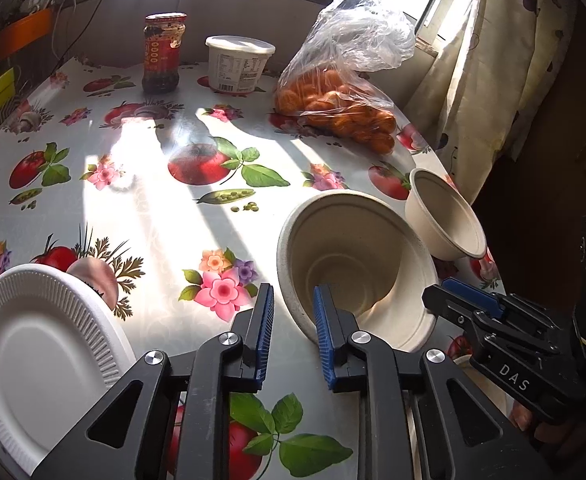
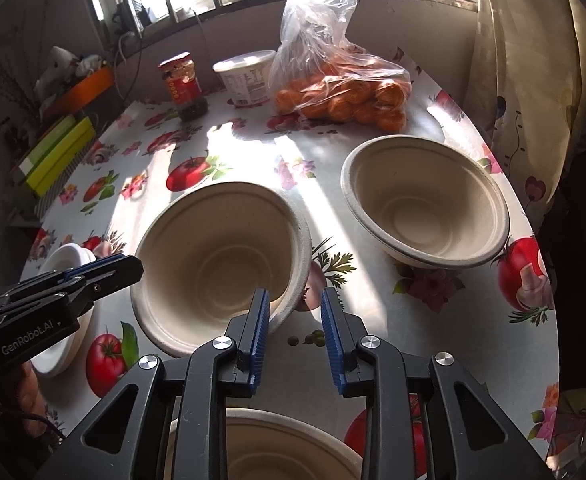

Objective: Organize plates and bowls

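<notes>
Right wrist: both tools seemingly pinch the round pulp-fibre bowl's rim.

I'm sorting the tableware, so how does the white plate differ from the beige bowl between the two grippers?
The white plate is shallow with a ribbed rim; the beige bowl is deep with smooth sloping walls. The plate is bright white, the bowl tan. The bowl's rim sits between the pads of both grippers; the plate is not gripped. Both look like round disposables.
</notes>
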